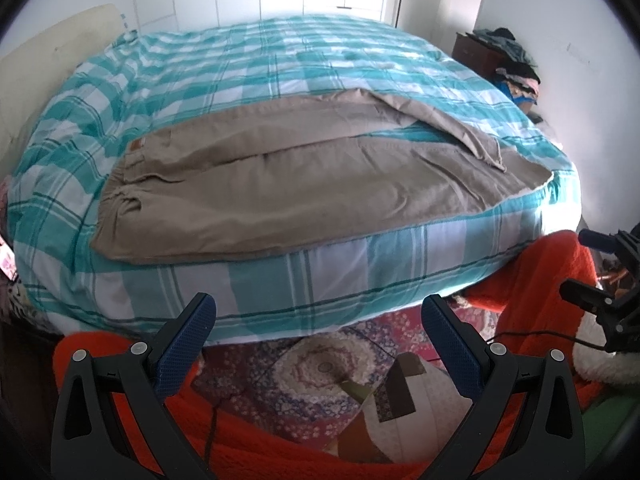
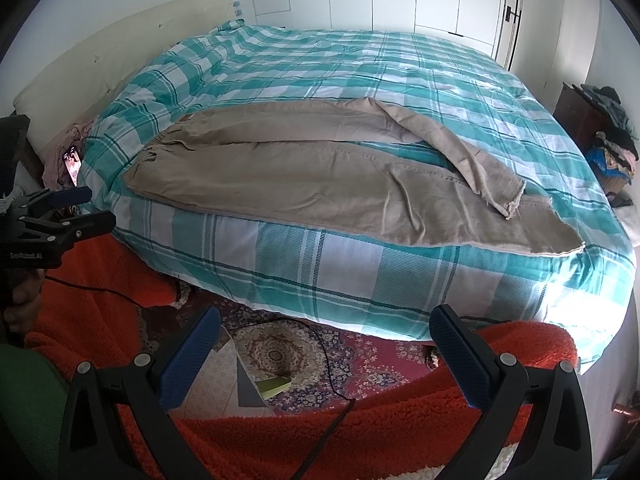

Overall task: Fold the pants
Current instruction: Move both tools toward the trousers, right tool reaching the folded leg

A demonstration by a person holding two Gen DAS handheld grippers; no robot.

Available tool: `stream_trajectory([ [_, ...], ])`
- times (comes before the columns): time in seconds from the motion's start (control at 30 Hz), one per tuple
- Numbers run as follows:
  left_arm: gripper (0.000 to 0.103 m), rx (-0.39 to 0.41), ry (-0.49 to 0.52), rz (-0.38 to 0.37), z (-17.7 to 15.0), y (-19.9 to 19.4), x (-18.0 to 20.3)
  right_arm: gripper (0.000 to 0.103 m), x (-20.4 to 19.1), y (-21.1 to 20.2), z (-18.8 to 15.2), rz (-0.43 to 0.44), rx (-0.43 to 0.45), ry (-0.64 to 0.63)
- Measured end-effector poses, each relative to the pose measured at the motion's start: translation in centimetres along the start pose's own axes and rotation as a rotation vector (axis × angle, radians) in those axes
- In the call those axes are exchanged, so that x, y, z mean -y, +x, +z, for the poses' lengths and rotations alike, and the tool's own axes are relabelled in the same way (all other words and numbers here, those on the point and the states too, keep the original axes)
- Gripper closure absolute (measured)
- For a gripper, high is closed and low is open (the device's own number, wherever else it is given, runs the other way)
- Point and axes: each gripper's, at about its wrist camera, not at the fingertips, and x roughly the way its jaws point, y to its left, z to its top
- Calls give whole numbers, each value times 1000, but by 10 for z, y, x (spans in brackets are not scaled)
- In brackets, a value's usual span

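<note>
Tan pants (image 1: 280, 184) are lying flat along the near edge of the checked bed (image 2: 360, 72), far leg flopping across the near one. Best start: pinching that crossed cuff and laying the legs parallel. Left gripper (image 1: 318, 312) and right gripper (image 2: 326, 326) are both gaping wide, holding nothing, hovering short of the mattress.

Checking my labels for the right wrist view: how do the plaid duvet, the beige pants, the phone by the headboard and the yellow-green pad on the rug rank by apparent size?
1. plaid duvet
2. beige pants
3. phone and yellow-green pad: both small, too alike to rank.
</note>
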Motion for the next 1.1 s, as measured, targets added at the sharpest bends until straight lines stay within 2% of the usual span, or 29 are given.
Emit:
stream_trajectory([
  [0.17,1,12,49,4,19,1,2,0,6,3,7,16,17,-10],
  [0.33,1,127,105,22,68,-8,5,0,26,10,35,-1,80,-20],
  [0.43,1,231,112,23,105,-14,13,0,34,12,58,7,171,-17],
  [0.5,1,251,97,23,119,-10,18,0,36,14,72,-10,255,-28],
  [0.57,1,239,77,-2,124,-2,20,0,44,25,83,-26,295,-52],
  [0.6,1,219,68,-21,125,6,21,0,54,38,90,-27,280,-60],
  [0.63,1,196,67,-31,123,13,22,0,73,59,97,-22,219,-41],
  [0.7,1,158,70,-26,114,28,25,0,104,86,106,-17,155,16],
  [0.77,1,98,65,-11,106,48,23,0,133,115,117,-96,108,11],
  [0.83,1,28,36,-4,98,69,19,2,148,145,132,-186,57,-65],
  [0.9,1,-28,-4,-12,96,86,12,20,150,172,149,-235,35,-145],
  [0.97,1,-74,-42,-29,97,101,7,26,148,198,160,-256,11,-202],
  [1.03,1,-107,-70,-35,101,113,2,41,147,233,173,-277,-51,-265],
  [1.1,1,-126,-100,-33,107,120,-5,101,150,260,177,-336,-121,-364],
])
